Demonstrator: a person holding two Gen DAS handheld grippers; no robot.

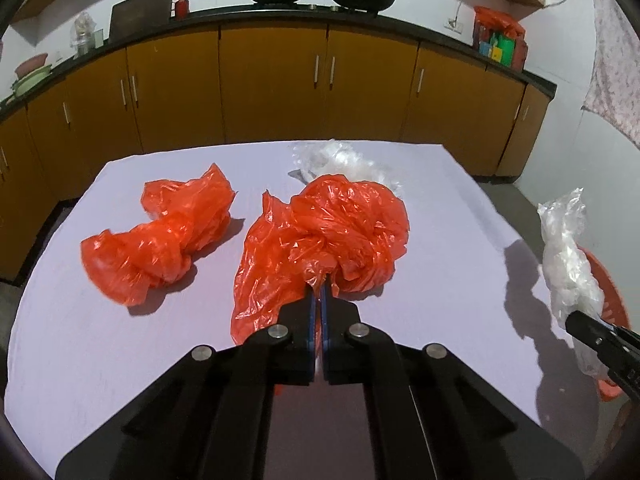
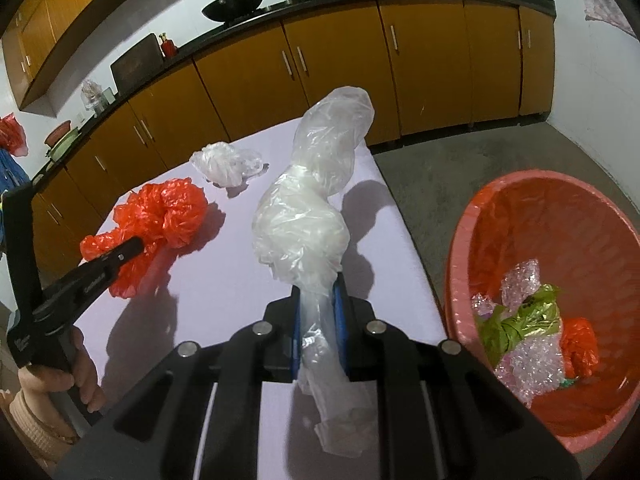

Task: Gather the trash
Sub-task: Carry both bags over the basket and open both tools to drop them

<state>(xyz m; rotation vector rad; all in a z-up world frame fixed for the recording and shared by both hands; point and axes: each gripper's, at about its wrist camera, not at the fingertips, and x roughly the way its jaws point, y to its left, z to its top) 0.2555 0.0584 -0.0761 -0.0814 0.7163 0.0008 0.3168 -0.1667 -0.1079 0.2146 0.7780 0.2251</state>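
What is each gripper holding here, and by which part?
Left gripper pinches the near edge of the red plastic bag. Right gripper clamps the clear plastic bag at its narrow lower neck.

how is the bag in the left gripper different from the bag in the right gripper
The left gripper pinches an orange bag; the right gripper pinches a clear bag. The orange bag sprawls in a knotted heap on the table, while the clear bag stands tall off it, next to the basket. Both are crumpled thin plastic, each clamped at one end.
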